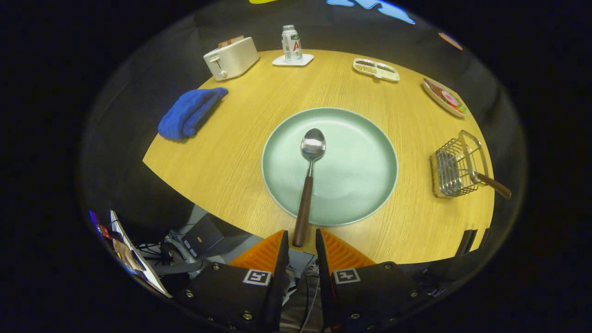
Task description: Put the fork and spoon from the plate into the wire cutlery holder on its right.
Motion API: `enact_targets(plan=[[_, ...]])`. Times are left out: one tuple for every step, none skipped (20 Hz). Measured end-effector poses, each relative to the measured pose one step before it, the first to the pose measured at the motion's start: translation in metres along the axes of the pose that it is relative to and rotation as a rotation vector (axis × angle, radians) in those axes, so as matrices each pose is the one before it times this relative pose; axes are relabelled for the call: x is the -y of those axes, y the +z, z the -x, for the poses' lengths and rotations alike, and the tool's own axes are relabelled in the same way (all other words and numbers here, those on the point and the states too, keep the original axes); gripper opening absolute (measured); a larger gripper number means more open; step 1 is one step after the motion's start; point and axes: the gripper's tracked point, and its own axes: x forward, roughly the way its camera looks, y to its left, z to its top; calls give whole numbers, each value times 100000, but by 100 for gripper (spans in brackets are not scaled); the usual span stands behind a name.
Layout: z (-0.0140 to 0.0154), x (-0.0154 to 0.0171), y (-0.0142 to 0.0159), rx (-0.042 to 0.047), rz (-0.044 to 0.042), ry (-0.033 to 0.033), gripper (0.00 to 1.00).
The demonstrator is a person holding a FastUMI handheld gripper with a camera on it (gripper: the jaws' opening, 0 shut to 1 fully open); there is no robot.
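On the table [231, 157], left to right: one blue cloth [189, 113], one toaster [231, 58], one can [291, 44] on a coaster, one green plate [356, 185] bearing one spoon [309, 175], two food trays [375, 69], one wire cutlery holder [455, 171] with one brown-handled utensil [492, 184] inside. The gripper [299, 245] fingers stand narrowly parted, the spoon handle's end between them; contact cannot be confirmed.
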Motion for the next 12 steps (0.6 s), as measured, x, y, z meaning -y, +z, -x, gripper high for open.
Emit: enact_targets(plan=[[-652, -185, -71, -1258, -767, 4, 35], [-455, -106, 254, -53, -906, 6, 35], [-470, 63, 116, 303, -931, -955, 35], [-445, -126, 12, -359, -1286, 740, 35], [-320, -185, -88, -13, -754, 463, 35], [-213, 98, 13, 839, -1693, 236, 35], [418, 208, 197, 1137, -1585, -513, 32], [261, 153, 30, 61, 1403, 894, 16], [21, 639, -20, 848, 2142, -2004, 16], [-83, 454, 337, 3556, 3443, -587, 16], [519, 229, -203, -1787, 5284, -1466, 6], [558, 7, 423, 783, 1251, 1440, 6]])
